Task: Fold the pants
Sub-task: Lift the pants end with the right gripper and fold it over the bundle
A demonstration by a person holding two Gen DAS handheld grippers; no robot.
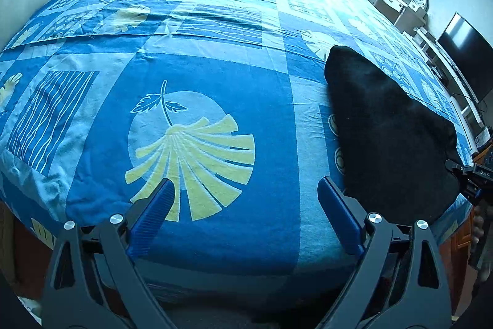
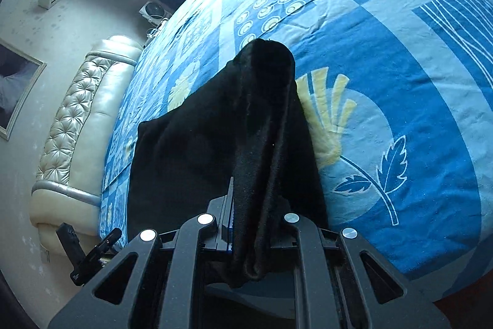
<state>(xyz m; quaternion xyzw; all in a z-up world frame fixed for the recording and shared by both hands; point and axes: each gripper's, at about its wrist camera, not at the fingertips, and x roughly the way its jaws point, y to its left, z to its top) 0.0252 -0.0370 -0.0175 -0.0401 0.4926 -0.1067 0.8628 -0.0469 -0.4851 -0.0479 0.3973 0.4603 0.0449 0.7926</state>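
a: jaws first. right gripper (image 2: 246,224) is clamped nearly closed on a bunched fold of the black pants (image 2: 234,128), with the cloth spilling back over the linkage toward the camera. left gripper (image 1: 246,205) stands wide apart, blue pads (image 1: 154,215) bare, nothing between them, over the yellow fan leaf print (image 1: 197,162) on the bedspread (image 1: 215,76).

b: and where do the pants lie overall?

a: on the blue patterned bedspread. from the left wrist view they are a dark heap (image 1: 391,137) to the right of the open gripper, reaching the bed's near edge. from the right wrist view one part rises toward the grip like a tent, and a flatter panel rests on the bed beside it, on the side of the cream tufted headboard (image 2: 77,125).

b: so what makes this step go well?

a: i'd judge the carried part needs to go over the flat panel with its edges matched. keep the cloth low and taut so it doesn't drag the bottom layer. the pinch looks thick, several layers maybe, so i'd watch that nothing slips out.

b: and the free gripper?

a: it could pin the flat panel near the bed edge, or take a second corner. black on black hides seams, so line up by outline.
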